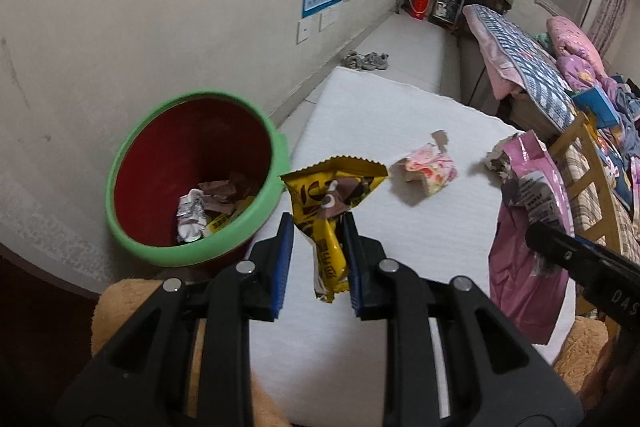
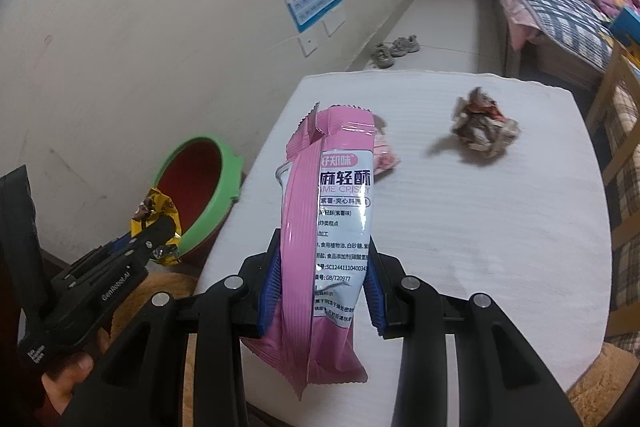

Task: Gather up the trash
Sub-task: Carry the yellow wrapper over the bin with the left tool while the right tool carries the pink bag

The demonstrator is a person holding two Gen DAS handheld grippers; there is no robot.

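Observation:
My left gripper (image 1: 317,227) is open, with a yellow snack wrapper (image 1: 332,203) between its fingers, against the right pad. It hangs just right of the red bin with a green rim (image 1: 124,147), which holds several wrappers. My right gripper (image 2: 320,267) is shut on a pink snack bag (image 2: 320,227), held above the white table (image 2: 500,227); the bag also shows in the left wrist view (image 1: 528,227). A small pink wrapper (image 1: 430,173) and a crumpled paper ball (image 2: 484,131) lie on the table.
The bin stands on the floor by the wall, left of the table. A wooden chair (image 1: 588,163) and a bed (image 1: 528,67) are at the right. Shoes (image 1: 366,61) lie on the floor beyond the table.

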